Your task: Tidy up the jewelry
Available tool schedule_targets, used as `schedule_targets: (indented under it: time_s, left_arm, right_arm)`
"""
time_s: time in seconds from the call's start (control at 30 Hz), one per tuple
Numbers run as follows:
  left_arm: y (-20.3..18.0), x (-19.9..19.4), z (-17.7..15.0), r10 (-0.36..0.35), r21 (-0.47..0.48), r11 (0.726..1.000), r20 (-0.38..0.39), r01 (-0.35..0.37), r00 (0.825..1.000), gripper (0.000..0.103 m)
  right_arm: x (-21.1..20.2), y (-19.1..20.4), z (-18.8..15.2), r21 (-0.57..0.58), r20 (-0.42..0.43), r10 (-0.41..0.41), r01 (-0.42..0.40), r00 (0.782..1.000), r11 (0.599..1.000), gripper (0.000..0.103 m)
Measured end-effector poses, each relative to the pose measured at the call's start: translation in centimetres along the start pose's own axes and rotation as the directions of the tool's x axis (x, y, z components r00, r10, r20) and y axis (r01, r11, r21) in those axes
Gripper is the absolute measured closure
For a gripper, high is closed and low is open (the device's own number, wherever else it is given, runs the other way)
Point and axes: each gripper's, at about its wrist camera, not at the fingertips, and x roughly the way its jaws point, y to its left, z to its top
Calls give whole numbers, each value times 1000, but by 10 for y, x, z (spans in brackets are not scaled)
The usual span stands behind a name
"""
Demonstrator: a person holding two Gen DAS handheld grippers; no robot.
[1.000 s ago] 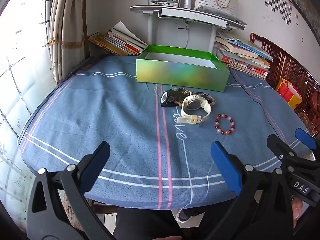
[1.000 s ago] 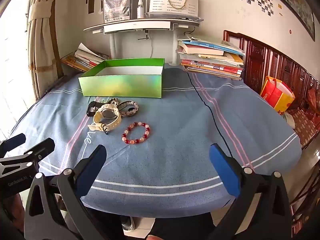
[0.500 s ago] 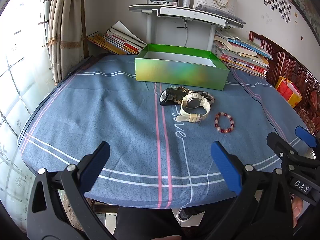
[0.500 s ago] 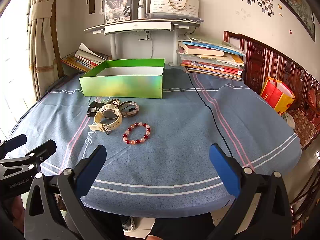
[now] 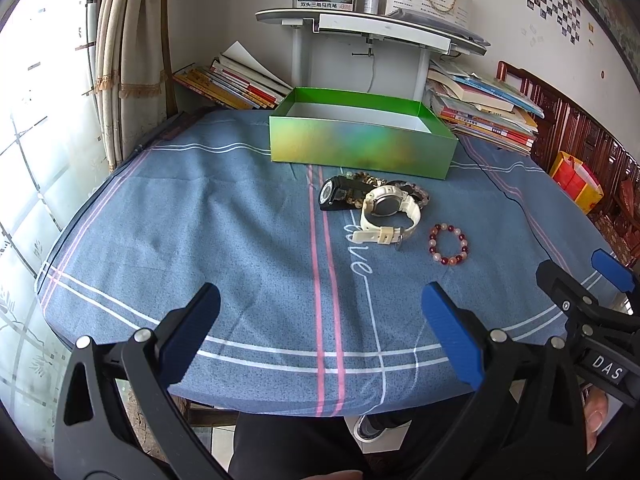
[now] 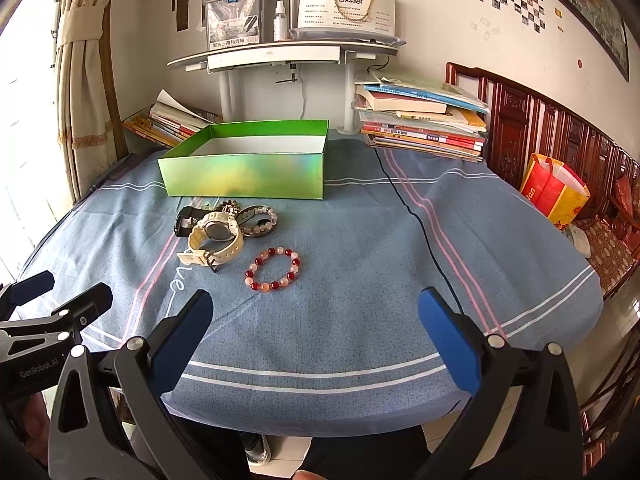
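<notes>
Blue cloth covers table; green box at far side, jewelry just in front of it: white watch, black watch, red bracelet nearest. Left gripper and right gripper both spread wide, holding nothing, well short of box.

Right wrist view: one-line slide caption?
Open right gripper above the blue striped tablecloth, facing a red-and-pink bead bracelet, cream strap watch and open green box.
</notes>
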Motion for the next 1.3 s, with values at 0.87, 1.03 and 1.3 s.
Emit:
schedule_targets:
  time_s: [0.87, 1.03, 1.3]
  left_arm:
    - [-3, -2, -1, -8, 4, 1000, -4, 8, 1000, 4]
    - [-3, -2, -1, -8, 3, 1000, -3, 8, 1000, 4]
    - [-3, -2, -1, -8, 6, 1000, -6, 8, 1000, 4]
  right_arm:
    - [-1, 1, -1, -3, -3, 6, -6, 1000, 1000, 2]
    - [-1, 1, -2, -2, -3, 7, -7, 1000, 1000, 2]
    - [-1, 2, -3, -4, -3, 8, -8, 1000, 1000, 2]
